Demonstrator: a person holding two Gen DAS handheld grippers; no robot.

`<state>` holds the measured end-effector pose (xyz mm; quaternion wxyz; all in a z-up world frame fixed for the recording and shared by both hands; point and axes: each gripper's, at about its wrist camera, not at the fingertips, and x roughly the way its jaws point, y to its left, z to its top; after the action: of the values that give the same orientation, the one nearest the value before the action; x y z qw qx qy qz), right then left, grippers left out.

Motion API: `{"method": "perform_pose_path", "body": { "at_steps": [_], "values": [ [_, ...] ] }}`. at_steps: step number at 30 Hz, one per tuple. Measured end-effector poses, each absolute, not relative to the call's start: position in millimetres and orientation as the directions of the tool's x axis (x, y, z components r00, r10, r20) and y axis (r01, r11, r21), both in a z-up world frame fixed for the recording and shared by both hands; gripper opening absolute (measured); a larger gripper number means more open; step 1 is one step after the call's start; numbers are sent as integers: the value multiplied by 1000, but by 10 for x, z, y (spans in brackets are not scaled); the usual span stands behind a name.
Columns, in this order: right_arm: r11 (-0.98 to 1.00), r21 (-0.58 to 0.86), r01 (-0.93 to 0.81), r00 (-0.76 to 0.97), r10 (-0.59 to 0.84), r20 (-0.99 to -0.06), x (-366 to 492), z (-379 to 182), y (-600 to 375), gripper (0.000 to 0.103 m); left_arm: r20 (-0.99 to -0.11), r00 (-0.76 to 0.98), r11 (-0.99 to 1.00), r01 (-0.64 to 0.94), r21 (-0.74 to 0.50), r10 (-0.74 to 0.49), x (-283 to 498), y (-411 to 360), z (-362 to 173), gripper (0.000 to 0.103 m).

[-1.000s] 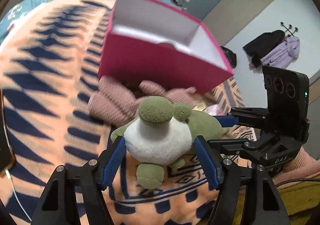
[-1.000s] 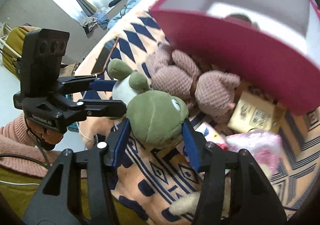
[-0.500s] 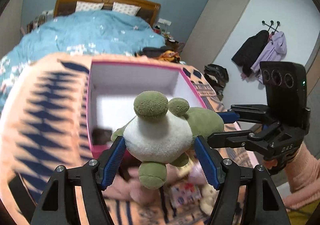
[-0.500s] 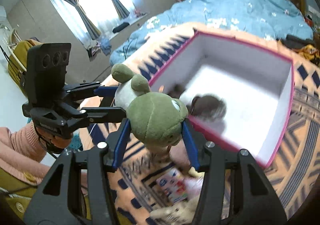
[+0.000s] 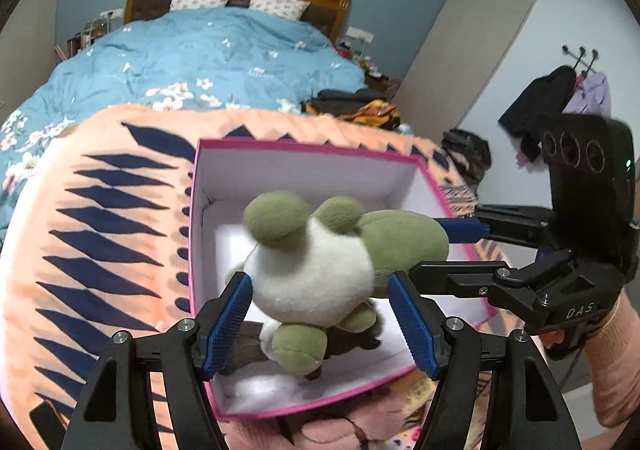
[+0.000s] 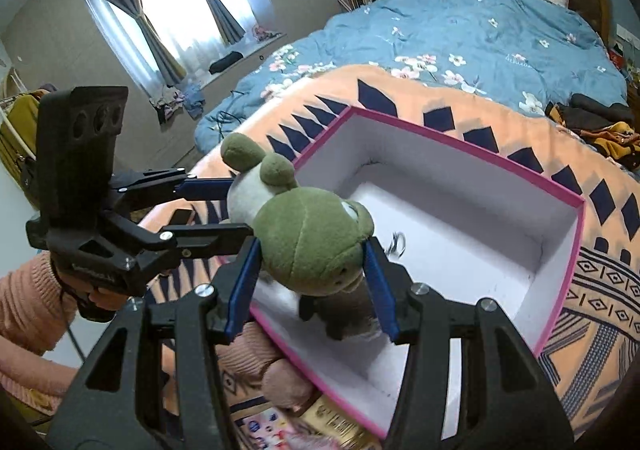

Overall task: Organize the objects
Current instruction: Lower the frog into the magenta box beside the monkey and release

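Both claws grip frog plush (image 5: 316,274) over pink box (image 6: 560,250) (left closing); window (image 6: 176,9) in rt view only.

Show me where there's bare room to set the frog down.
Bare: the floor of the pink box toward its far walls, and the blanket left of it in the left wrist view. Crowded: its near corner, where a brown item lies under the plush frog, and the blanket before it, with a pink knitted toy and packets.
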<state>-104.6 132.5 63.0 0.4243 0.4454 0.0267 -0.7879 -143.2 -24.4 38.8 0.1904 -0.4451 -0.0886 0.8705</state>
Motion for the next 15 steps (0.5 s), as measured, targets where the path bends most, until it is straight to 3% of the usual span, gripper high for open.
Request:
{"method": "perform_pose_path", "body": {
  "at_steps": [4,15],
  "values": [
    [-636,354,686,-201,-633,-747,-1176,380,1228,40,-780,-497,-924,-237,-300,381,-1527,-183,173,63],
    [-697,366,616,-179,-577,-797,-1324,-92,1219,39,-811,-479,-941,-205,-268,335,-1506,-241,-66,65]
  ]
}}
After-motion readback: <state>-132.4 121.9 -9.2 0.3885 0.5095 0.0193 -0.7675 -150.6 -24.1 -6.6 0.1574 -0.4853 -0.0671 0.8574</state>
